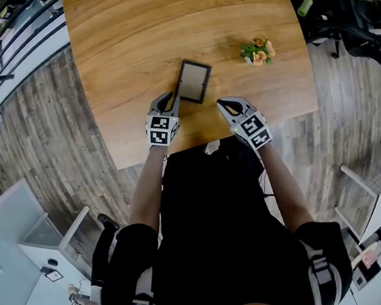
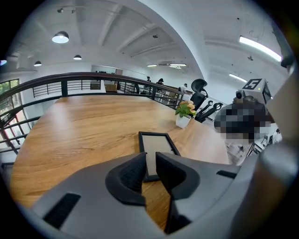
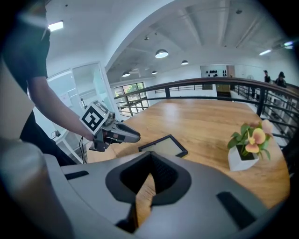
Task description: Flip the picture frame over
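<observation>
A black picture frame (image 1: pixel 193 81) with a pale panel lies flat on the wooden table (image 1: pixel 128 25), near its front edge. My left gripper (image 1: pixel 171 101) rests at the frame's near-left edge. In the left gripper view the frame (image 2: pixel 158 144) stretches away from my left gripper (image 2: pixel 150 158), whose jaws stand slightly apart with the frame's near edge showing in the gap; the pads do not press on it. My right gripper (image 1: pixel 224 103) hovers just right of the frame, shut and empty. From the right gripper (image 3: pixel 152 156) I see the frame (image 3: pixel 163 145) and the left gripper (image 3: pixel 114 133) beside it.
A small white pot with flowers (image 1: pixel 258 52) stands to the right of the frame, and shows in both gripper views (image 2: pixel 185 114) (image 3: pixel 250 144). The table's front edge (image 1: pixel 210 143) runs just under my hands. A dark railing (image 2: pixel 70 81) rings the far side.
</observation>
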The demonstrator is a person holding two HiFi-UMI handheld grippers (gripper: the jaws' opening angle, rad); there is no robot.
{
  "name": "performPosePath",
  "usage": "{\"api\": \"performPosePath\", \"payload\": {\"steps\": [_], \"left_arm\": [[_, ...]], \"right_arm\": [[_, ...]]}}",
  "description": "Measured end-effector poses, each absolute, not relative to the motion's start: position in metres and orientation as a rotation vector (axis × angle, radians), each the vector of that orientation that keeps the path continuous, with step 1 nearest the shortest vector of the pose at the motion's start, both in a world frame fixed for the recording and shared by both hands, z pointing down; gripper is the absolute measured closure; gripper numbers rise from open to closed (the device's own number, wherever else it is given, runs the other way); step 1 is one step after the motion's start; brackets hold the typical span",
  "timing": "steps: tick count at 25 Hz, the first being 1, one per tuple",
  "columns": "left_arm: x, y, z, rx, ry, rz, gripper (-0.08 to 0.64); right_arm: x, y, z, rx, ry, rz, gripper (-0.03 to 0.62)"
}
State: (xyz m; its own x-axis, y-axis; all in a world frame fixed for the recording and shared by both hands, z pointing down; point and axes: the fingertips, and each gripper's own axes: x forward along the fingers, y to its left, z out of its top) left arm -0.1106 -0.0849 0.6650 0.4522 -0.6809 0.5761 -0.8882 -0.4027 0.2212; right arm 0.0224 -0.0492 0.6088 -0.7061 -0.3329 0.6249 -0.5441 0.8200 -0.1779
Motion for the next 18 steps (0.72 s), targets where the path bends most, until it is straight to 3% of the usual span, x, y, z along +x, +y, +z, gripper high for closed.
{"api": "performPosePath", "payload": {"steps": [18], "left_arm": [[-0.108, -0.102, 0.715, 2.079, -1.385, 0.735, 0.482]], "right_arm": [[0.029, -0.034, 0.623, 0.649, -2.371, 0.506, 0.584]]}}
